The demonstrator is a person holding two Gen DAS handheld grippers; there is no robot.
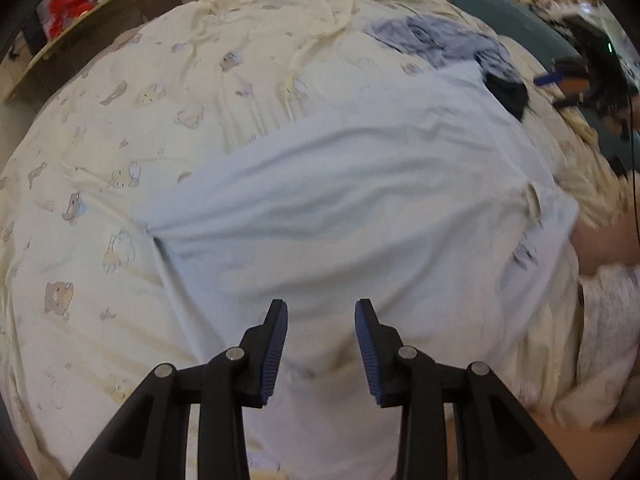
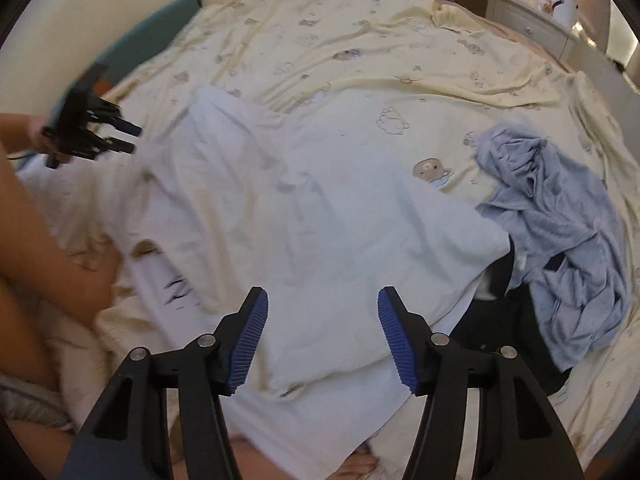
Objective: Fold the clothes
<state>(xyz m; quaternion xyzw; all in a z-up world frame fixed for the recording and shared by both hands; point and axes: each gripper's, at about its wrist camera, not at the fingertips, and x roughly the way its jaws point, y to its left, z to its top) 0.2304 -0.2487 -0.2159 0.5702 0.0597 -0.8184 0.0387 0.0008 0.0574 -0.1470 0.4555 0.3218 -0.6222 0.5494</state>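
A white garment [image 1: 340, 200] lies spread and partly folded on the bed's yellow bear-print sheet [image 1: 120, 128]. My left gripper [image 1: 321, 312] hovers over its near part, open, with nothing between the blue pads. In the right wrist view the same white garment [image 2: 312, 208] fills the middle, and my right gripper [image 2: 323, 300] stands open above it, holding nothing. The left gripper [image 2: 135, 139] also shows there at the far left, held in a hand. A crumpled grey-blue garment [image 2: 560, 216] lies to the right, partly over a black one [image 2: 500, 308].
The grey-blue garment [image 1: 440, 40] and black cloth [image 1: 506, 94] lie at the far side in the left wrist view. A teal panel [image 2: 160, 28] borders the bed. A white drawer unit [image 2: 528, 20] and a cluttered shelf [image 1: 72, 8] stand beyond. A person's arm [image 2: 48, 240] reaches in.
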